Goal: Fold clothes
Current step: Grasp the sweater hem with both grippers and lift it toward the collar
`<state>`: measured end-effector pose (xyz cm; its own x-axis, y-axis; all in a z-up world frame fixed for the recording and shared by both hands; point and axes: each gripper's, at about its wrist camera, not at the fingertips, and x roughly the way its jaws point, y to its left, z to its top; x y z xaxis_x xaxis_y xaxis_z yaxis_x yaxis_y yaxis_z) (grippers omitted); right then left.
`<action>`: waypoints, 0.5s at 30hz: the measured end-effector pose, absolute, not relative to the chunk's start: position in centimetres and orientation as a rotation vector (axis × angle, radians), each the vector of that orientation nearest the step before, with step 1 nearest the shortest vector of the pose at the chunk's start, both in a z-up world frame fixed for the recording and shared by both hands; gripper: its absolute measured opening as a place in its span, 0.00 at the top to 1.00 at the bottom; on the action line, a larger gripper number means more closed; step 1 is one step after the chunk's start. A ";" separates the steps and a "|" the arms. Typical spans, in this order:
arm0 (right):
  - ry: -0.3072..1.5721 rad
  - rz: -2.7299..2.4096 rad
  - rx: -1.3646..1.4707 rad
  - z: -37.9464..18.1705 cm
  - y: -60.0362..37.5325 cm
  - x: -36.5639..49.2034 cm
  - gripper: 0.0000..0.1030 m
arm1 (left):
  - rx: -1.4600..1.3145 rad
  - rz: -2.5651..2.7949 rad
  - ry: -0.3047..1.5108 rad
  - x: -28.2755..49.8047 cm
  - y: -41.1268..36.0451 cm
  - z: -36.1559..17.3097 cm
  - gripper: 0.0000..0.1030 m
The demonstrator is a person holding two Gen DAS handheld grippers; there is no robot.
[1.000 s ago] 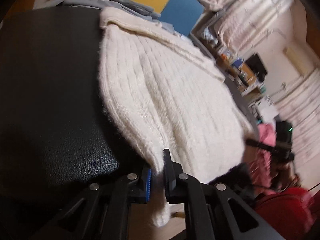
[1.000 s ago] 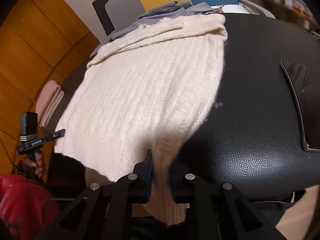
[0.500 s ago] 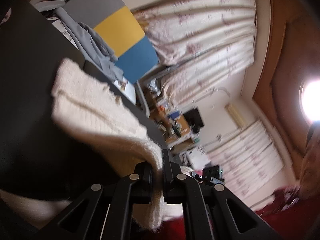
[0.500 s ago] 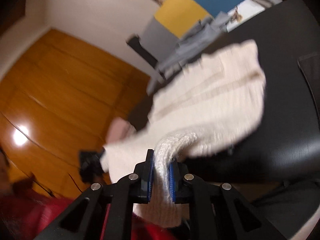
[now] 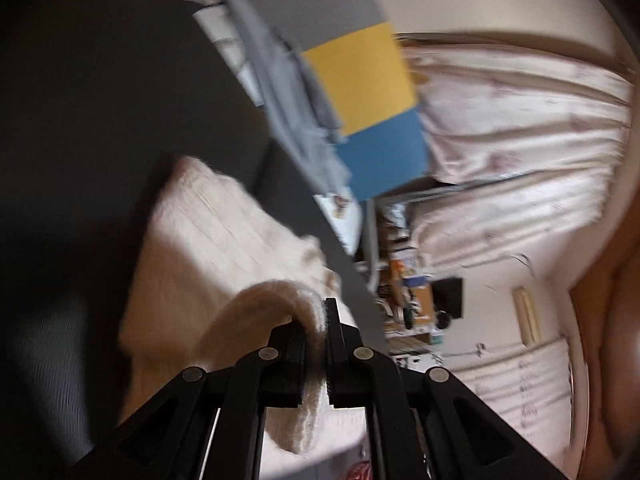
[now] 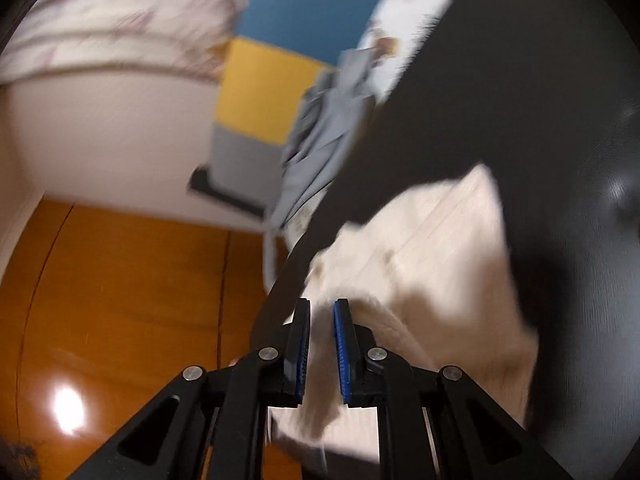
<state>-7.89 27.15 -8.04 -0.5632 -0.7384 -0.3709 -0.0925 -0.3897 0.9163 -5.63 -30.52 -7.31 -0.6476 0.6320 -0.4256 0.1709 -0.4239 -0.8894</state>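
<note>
Now a fluffy cream sweater (image 5: 224, 240) is seen lying on a big black table (image 5: 100, 100), and both pictures are blurry and tipped to one side. An edge of the sweater is pinched tight by the left gripper (image 5: 318, 344), with its two black fingers closed on the wool. From that grip, the knit is curled up in a loop above the rest of the sweater, and a bit of it is left hanging down under the fingers. In the right wrist picture, the sweater (image 6: 432, 248) is also squeezed by the right gripper (image 6: 321, 346), between two blue pads (image 6: 343, 356). A small gap is kept between those pads, and it is filled with soft white cloth. The sweater is spread out past the right gripper, up and to the right across the dark table (image 6: 520, 80). At the far edge of the table, a bundle of grey clothes (image 6: 324, 136) is piled up. Behind it, a board with grey, yellow and blue squares (image 6: 256, 92) is stood up. Pale curtains (image 5: 520, 128) with small marks are hung behind the board, and shiny orange wood (image 6: 120, 300) is seen under the white wall (image 6: 100, 140).
</note>
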 end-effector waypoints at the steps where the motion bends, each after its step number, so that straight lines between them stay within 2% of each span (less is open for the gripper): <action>1: -1.464 -2.011 1.149 -9.3 27.7 -9.3 0.86 | -1.170 2.151 -1.487 -7.3 -30.3 -8.5 0.94; 4: -1.589 -2.004 1.243 -12.9 28.7 -12.5 0.84 | -1.279 2.100 -1.534 -10.4 -30.1 -10.8 0.94; 5: -1.558 -2.029 1.259 -12.9 28.6 -12.6 0.81 | -1.275 2.076 -1.563 -10.7 -30.3 -11.0 0.92; 6: -1.526 -2.054 1.276 -12.9 28.6 -12.7 0.75 | -1.271 2.052 -1.590 -11.1 -30.5 -11.2 0.89; 7: -1.494 -2.078 1.292 -13.0 28.5 -12.8 0.61 | -1.266 2.028 -1.618 -11.4 -30.7 -11.4 0.85; 8: -1.460 -2.103 1.307 -13.0 28.4 -12.9 0.51 | -1.251 2.016 -1.647 -11.7 -31.1 -11.5 0.81; 9: -1.392 -2.160 1.262 -12.0 28.1 -12.4 0.47 | -1.199 2.047 -1.677 -11.5 -31.9 -10.9 0.81; 12: -1.046 -2.390 1.173 -8.7 26.6 -10.8 0.46 | -1.038 2.220 -1.711 -10.4 -33.6 -9.5 0.80; 15: -0.718 -2.479 1.180 -7.3 23.9 -10.3 0.46 | -0.995 2.342 -1.593 -10.1 -32.8 -8.4 0.80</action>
<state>-10.32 23.94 -7.33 -0.6164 -0.4668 -0.6341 0.0554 -0.8291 0.5564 -10.10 -32.82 -8.41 -0.7716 0.4586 -0.4408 0.2414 -0.4300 -0.8700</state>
